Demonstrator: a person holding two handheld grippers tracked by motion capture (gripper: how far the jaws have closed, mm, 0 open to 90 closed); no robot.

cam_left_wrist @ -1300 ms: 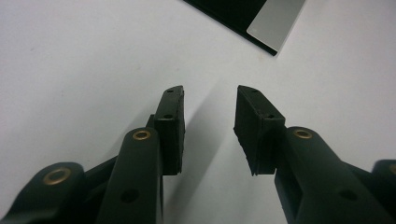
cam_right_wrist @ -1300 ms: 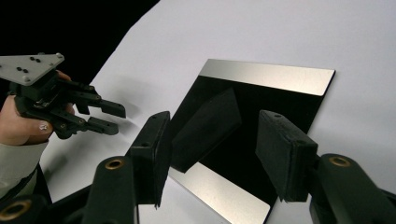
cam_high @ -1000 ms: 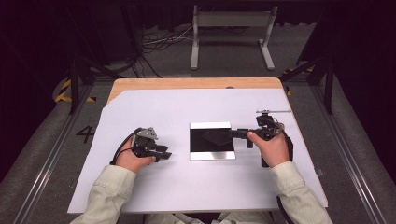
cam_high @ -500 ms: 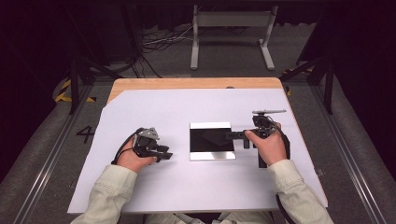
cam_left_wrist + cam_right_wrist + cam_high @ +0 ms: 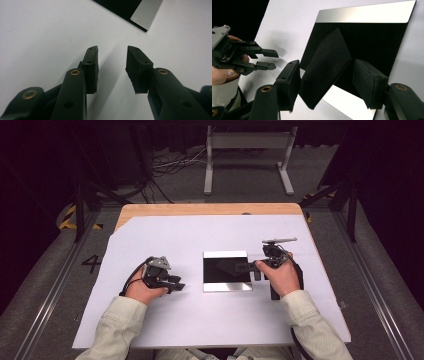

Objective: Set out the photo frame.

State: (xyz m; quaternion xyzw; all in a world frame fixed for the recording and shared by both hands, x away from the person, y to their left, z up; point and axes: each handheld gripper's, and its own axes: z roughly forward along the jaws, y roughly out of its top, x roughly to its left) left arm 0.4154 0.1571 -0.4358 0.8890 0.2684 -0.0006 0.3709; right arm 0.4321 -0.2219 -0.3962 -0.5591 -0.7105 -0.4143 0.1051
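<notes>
A mirror-like black panel [image 5: 227, 271] with bright strips on two opposite sides lies flat at the middle of the white-covered counter [image 5: 165, 230]. The right gripper [image 5: 329, 82], jaws apart and empty, reaches over the panel's right edge, its black shape in the glass probably a jaw's reflection. The left gripper [image 5: 175, 284], jaws apart, rests toward the counter's left edge, probably waiting.
</notes>
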